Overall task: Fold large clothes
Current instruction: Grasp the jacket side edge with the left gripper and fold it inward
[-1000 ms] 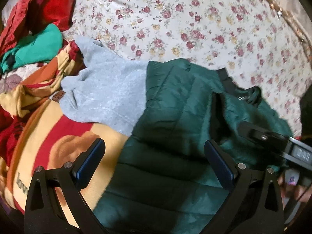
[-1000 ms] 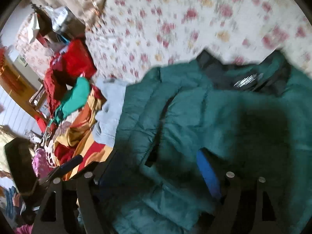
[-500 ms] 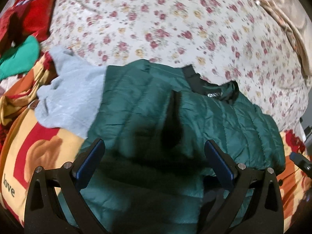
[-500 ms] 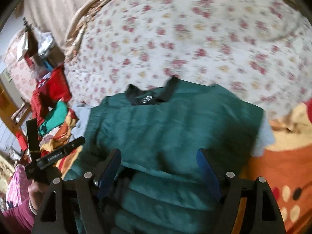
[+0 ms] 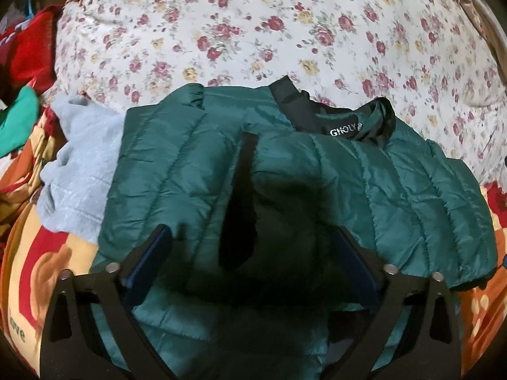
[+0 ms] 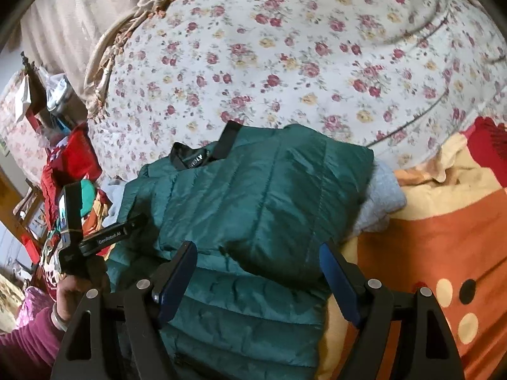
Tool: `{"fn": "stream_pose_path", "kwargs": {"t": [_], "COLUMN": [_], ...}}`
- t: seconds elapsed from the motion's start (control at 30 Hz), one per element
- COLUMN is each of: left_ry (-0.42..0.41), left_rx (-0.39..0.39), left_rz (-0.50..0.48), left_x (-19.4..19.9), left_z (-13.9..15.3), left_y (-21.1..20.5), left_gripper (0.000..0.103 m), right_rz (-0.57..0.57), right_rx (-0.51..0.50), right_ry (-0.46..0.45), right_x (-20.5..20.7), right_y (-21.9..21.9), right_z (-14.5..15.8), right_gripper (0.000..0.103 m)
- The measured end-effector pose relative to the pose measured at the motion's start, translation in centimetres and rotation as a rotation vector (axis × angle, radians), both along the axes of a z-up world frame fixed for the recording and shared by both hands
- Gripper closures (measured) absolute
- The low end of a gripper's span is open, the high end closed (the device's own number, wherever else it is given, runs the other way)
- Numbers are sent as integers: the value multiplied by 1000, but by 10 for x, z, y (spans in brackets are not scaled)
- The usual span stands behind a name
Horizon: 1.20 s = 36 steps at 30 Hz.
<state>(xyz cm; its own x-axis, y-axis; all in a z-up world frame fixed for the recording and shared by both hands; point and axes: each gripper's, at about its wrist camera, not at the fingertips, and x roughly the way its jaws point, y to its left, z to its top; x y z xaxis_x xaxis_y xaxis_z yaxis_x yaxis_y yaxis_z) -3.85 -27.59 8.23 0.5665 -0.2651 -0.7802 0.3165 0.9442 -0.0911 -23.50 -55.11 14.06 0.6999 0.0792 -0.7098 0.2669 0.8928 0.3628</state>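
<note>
A dark green quilted jacket (image 5: pixel 396 190) lies on the bed with its black collar and label (image 5: pixel 345 131) at the far end and one side folded over its front. My left gripper (image 5: pixel 250 237) hovers over the jacket's near part. Its jaws are closing, with jacket fabric between them but not pinched. My right gripper (image 6: pixel 258 250) stands open above the jacket (image 6: pixel 253 190) near its right side, its pads clear of the cloth. In the right wrist view a hand (image 6: pixel 76 288) holds the left gripper (image 6: pixel 104 237) at the jacket's left edge.
A grey sweatshirt (image 5: pixel 82 171) lies under the jacket and pokes out on both sides (image 6: pixel 380 202). A floral sheet (image 5: pixel 253 31) covers the bed beyond. An orange and yellow blanket (image 6: pixel 443 237) lies near. Red clothes (image 5: pixel 28 50) and a green garment (image 5: pixel 19 120) are piled at the left.
Both grippers moved right along the jacket, the right one from its middle to its right side. The jacket now lies flatter, collar in view. The left jaws narrowed slightly.
</note>
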Motion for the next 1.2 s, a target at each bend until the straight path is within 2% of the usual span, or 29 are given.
{"fn": "stream_pose_path", "kwargs": {"t": [0.07, 0.13, 0.23, 0.27, 0.3, 0.33, 0.37, 0.4, 0.47, 0.7, 0.87, 0.97, 1.2], "left_ry": [36, 62, 47, 45, 46, 49, 46, 37, 25, -15, -66, -71, -60], "left_rx": [9, -7, -13, -13, -15, -14, -6, -2, -1, -52, -14, -7, 6], "left_rz": [-11, -12, -4, -7, -13, -20, -25, -31, -49, -18, -3, 19, 48], "left_x": [5, 8, 9, 9, 8, 8, 8, 7, 6, 14, 20, 25, 25], "left_z": [-6, -8, -5, -4, -4, -3, -2, 0, 4, 25, 33, 31, 18], "left_y": [-4, -4, -3, -4, -4, -5, -7, -8, -9, 11, 30, 45, 68], "left_gripper": [25, 27, 27, 34, 46, 51, 61, 76, 88, 95, 96, 96, 96], "right_rz": [-6, -14, -24, -25, -27, -30, -34, -42, -61, -103, -119, -142, -144], "right_rx": [7, 18, 26, 23, 16, 10, 6, 1, 4, 44, 54, 55, 69], "right_ry": [6, 9, 10, 10, 12, 15, 18, 23, 35, 60, 57, 61, 95], "right_x": [-1, -2, -2, -2, -1, 0, 0, 1, 2, 7, 9, 15, 52], "right_y": [-2, -4, -7, -7, -7, -8, -8, -9, -12, -22, -24, -28, -35], "right_z": [-4, -7, -8, -8, -8, -9, -10, -11, -14, -26, -26, -27, -37], "right_gripper": [26, 26, 26, 26, 26, 26, 26, 26, 26, 26, 26, 21, 21]}}
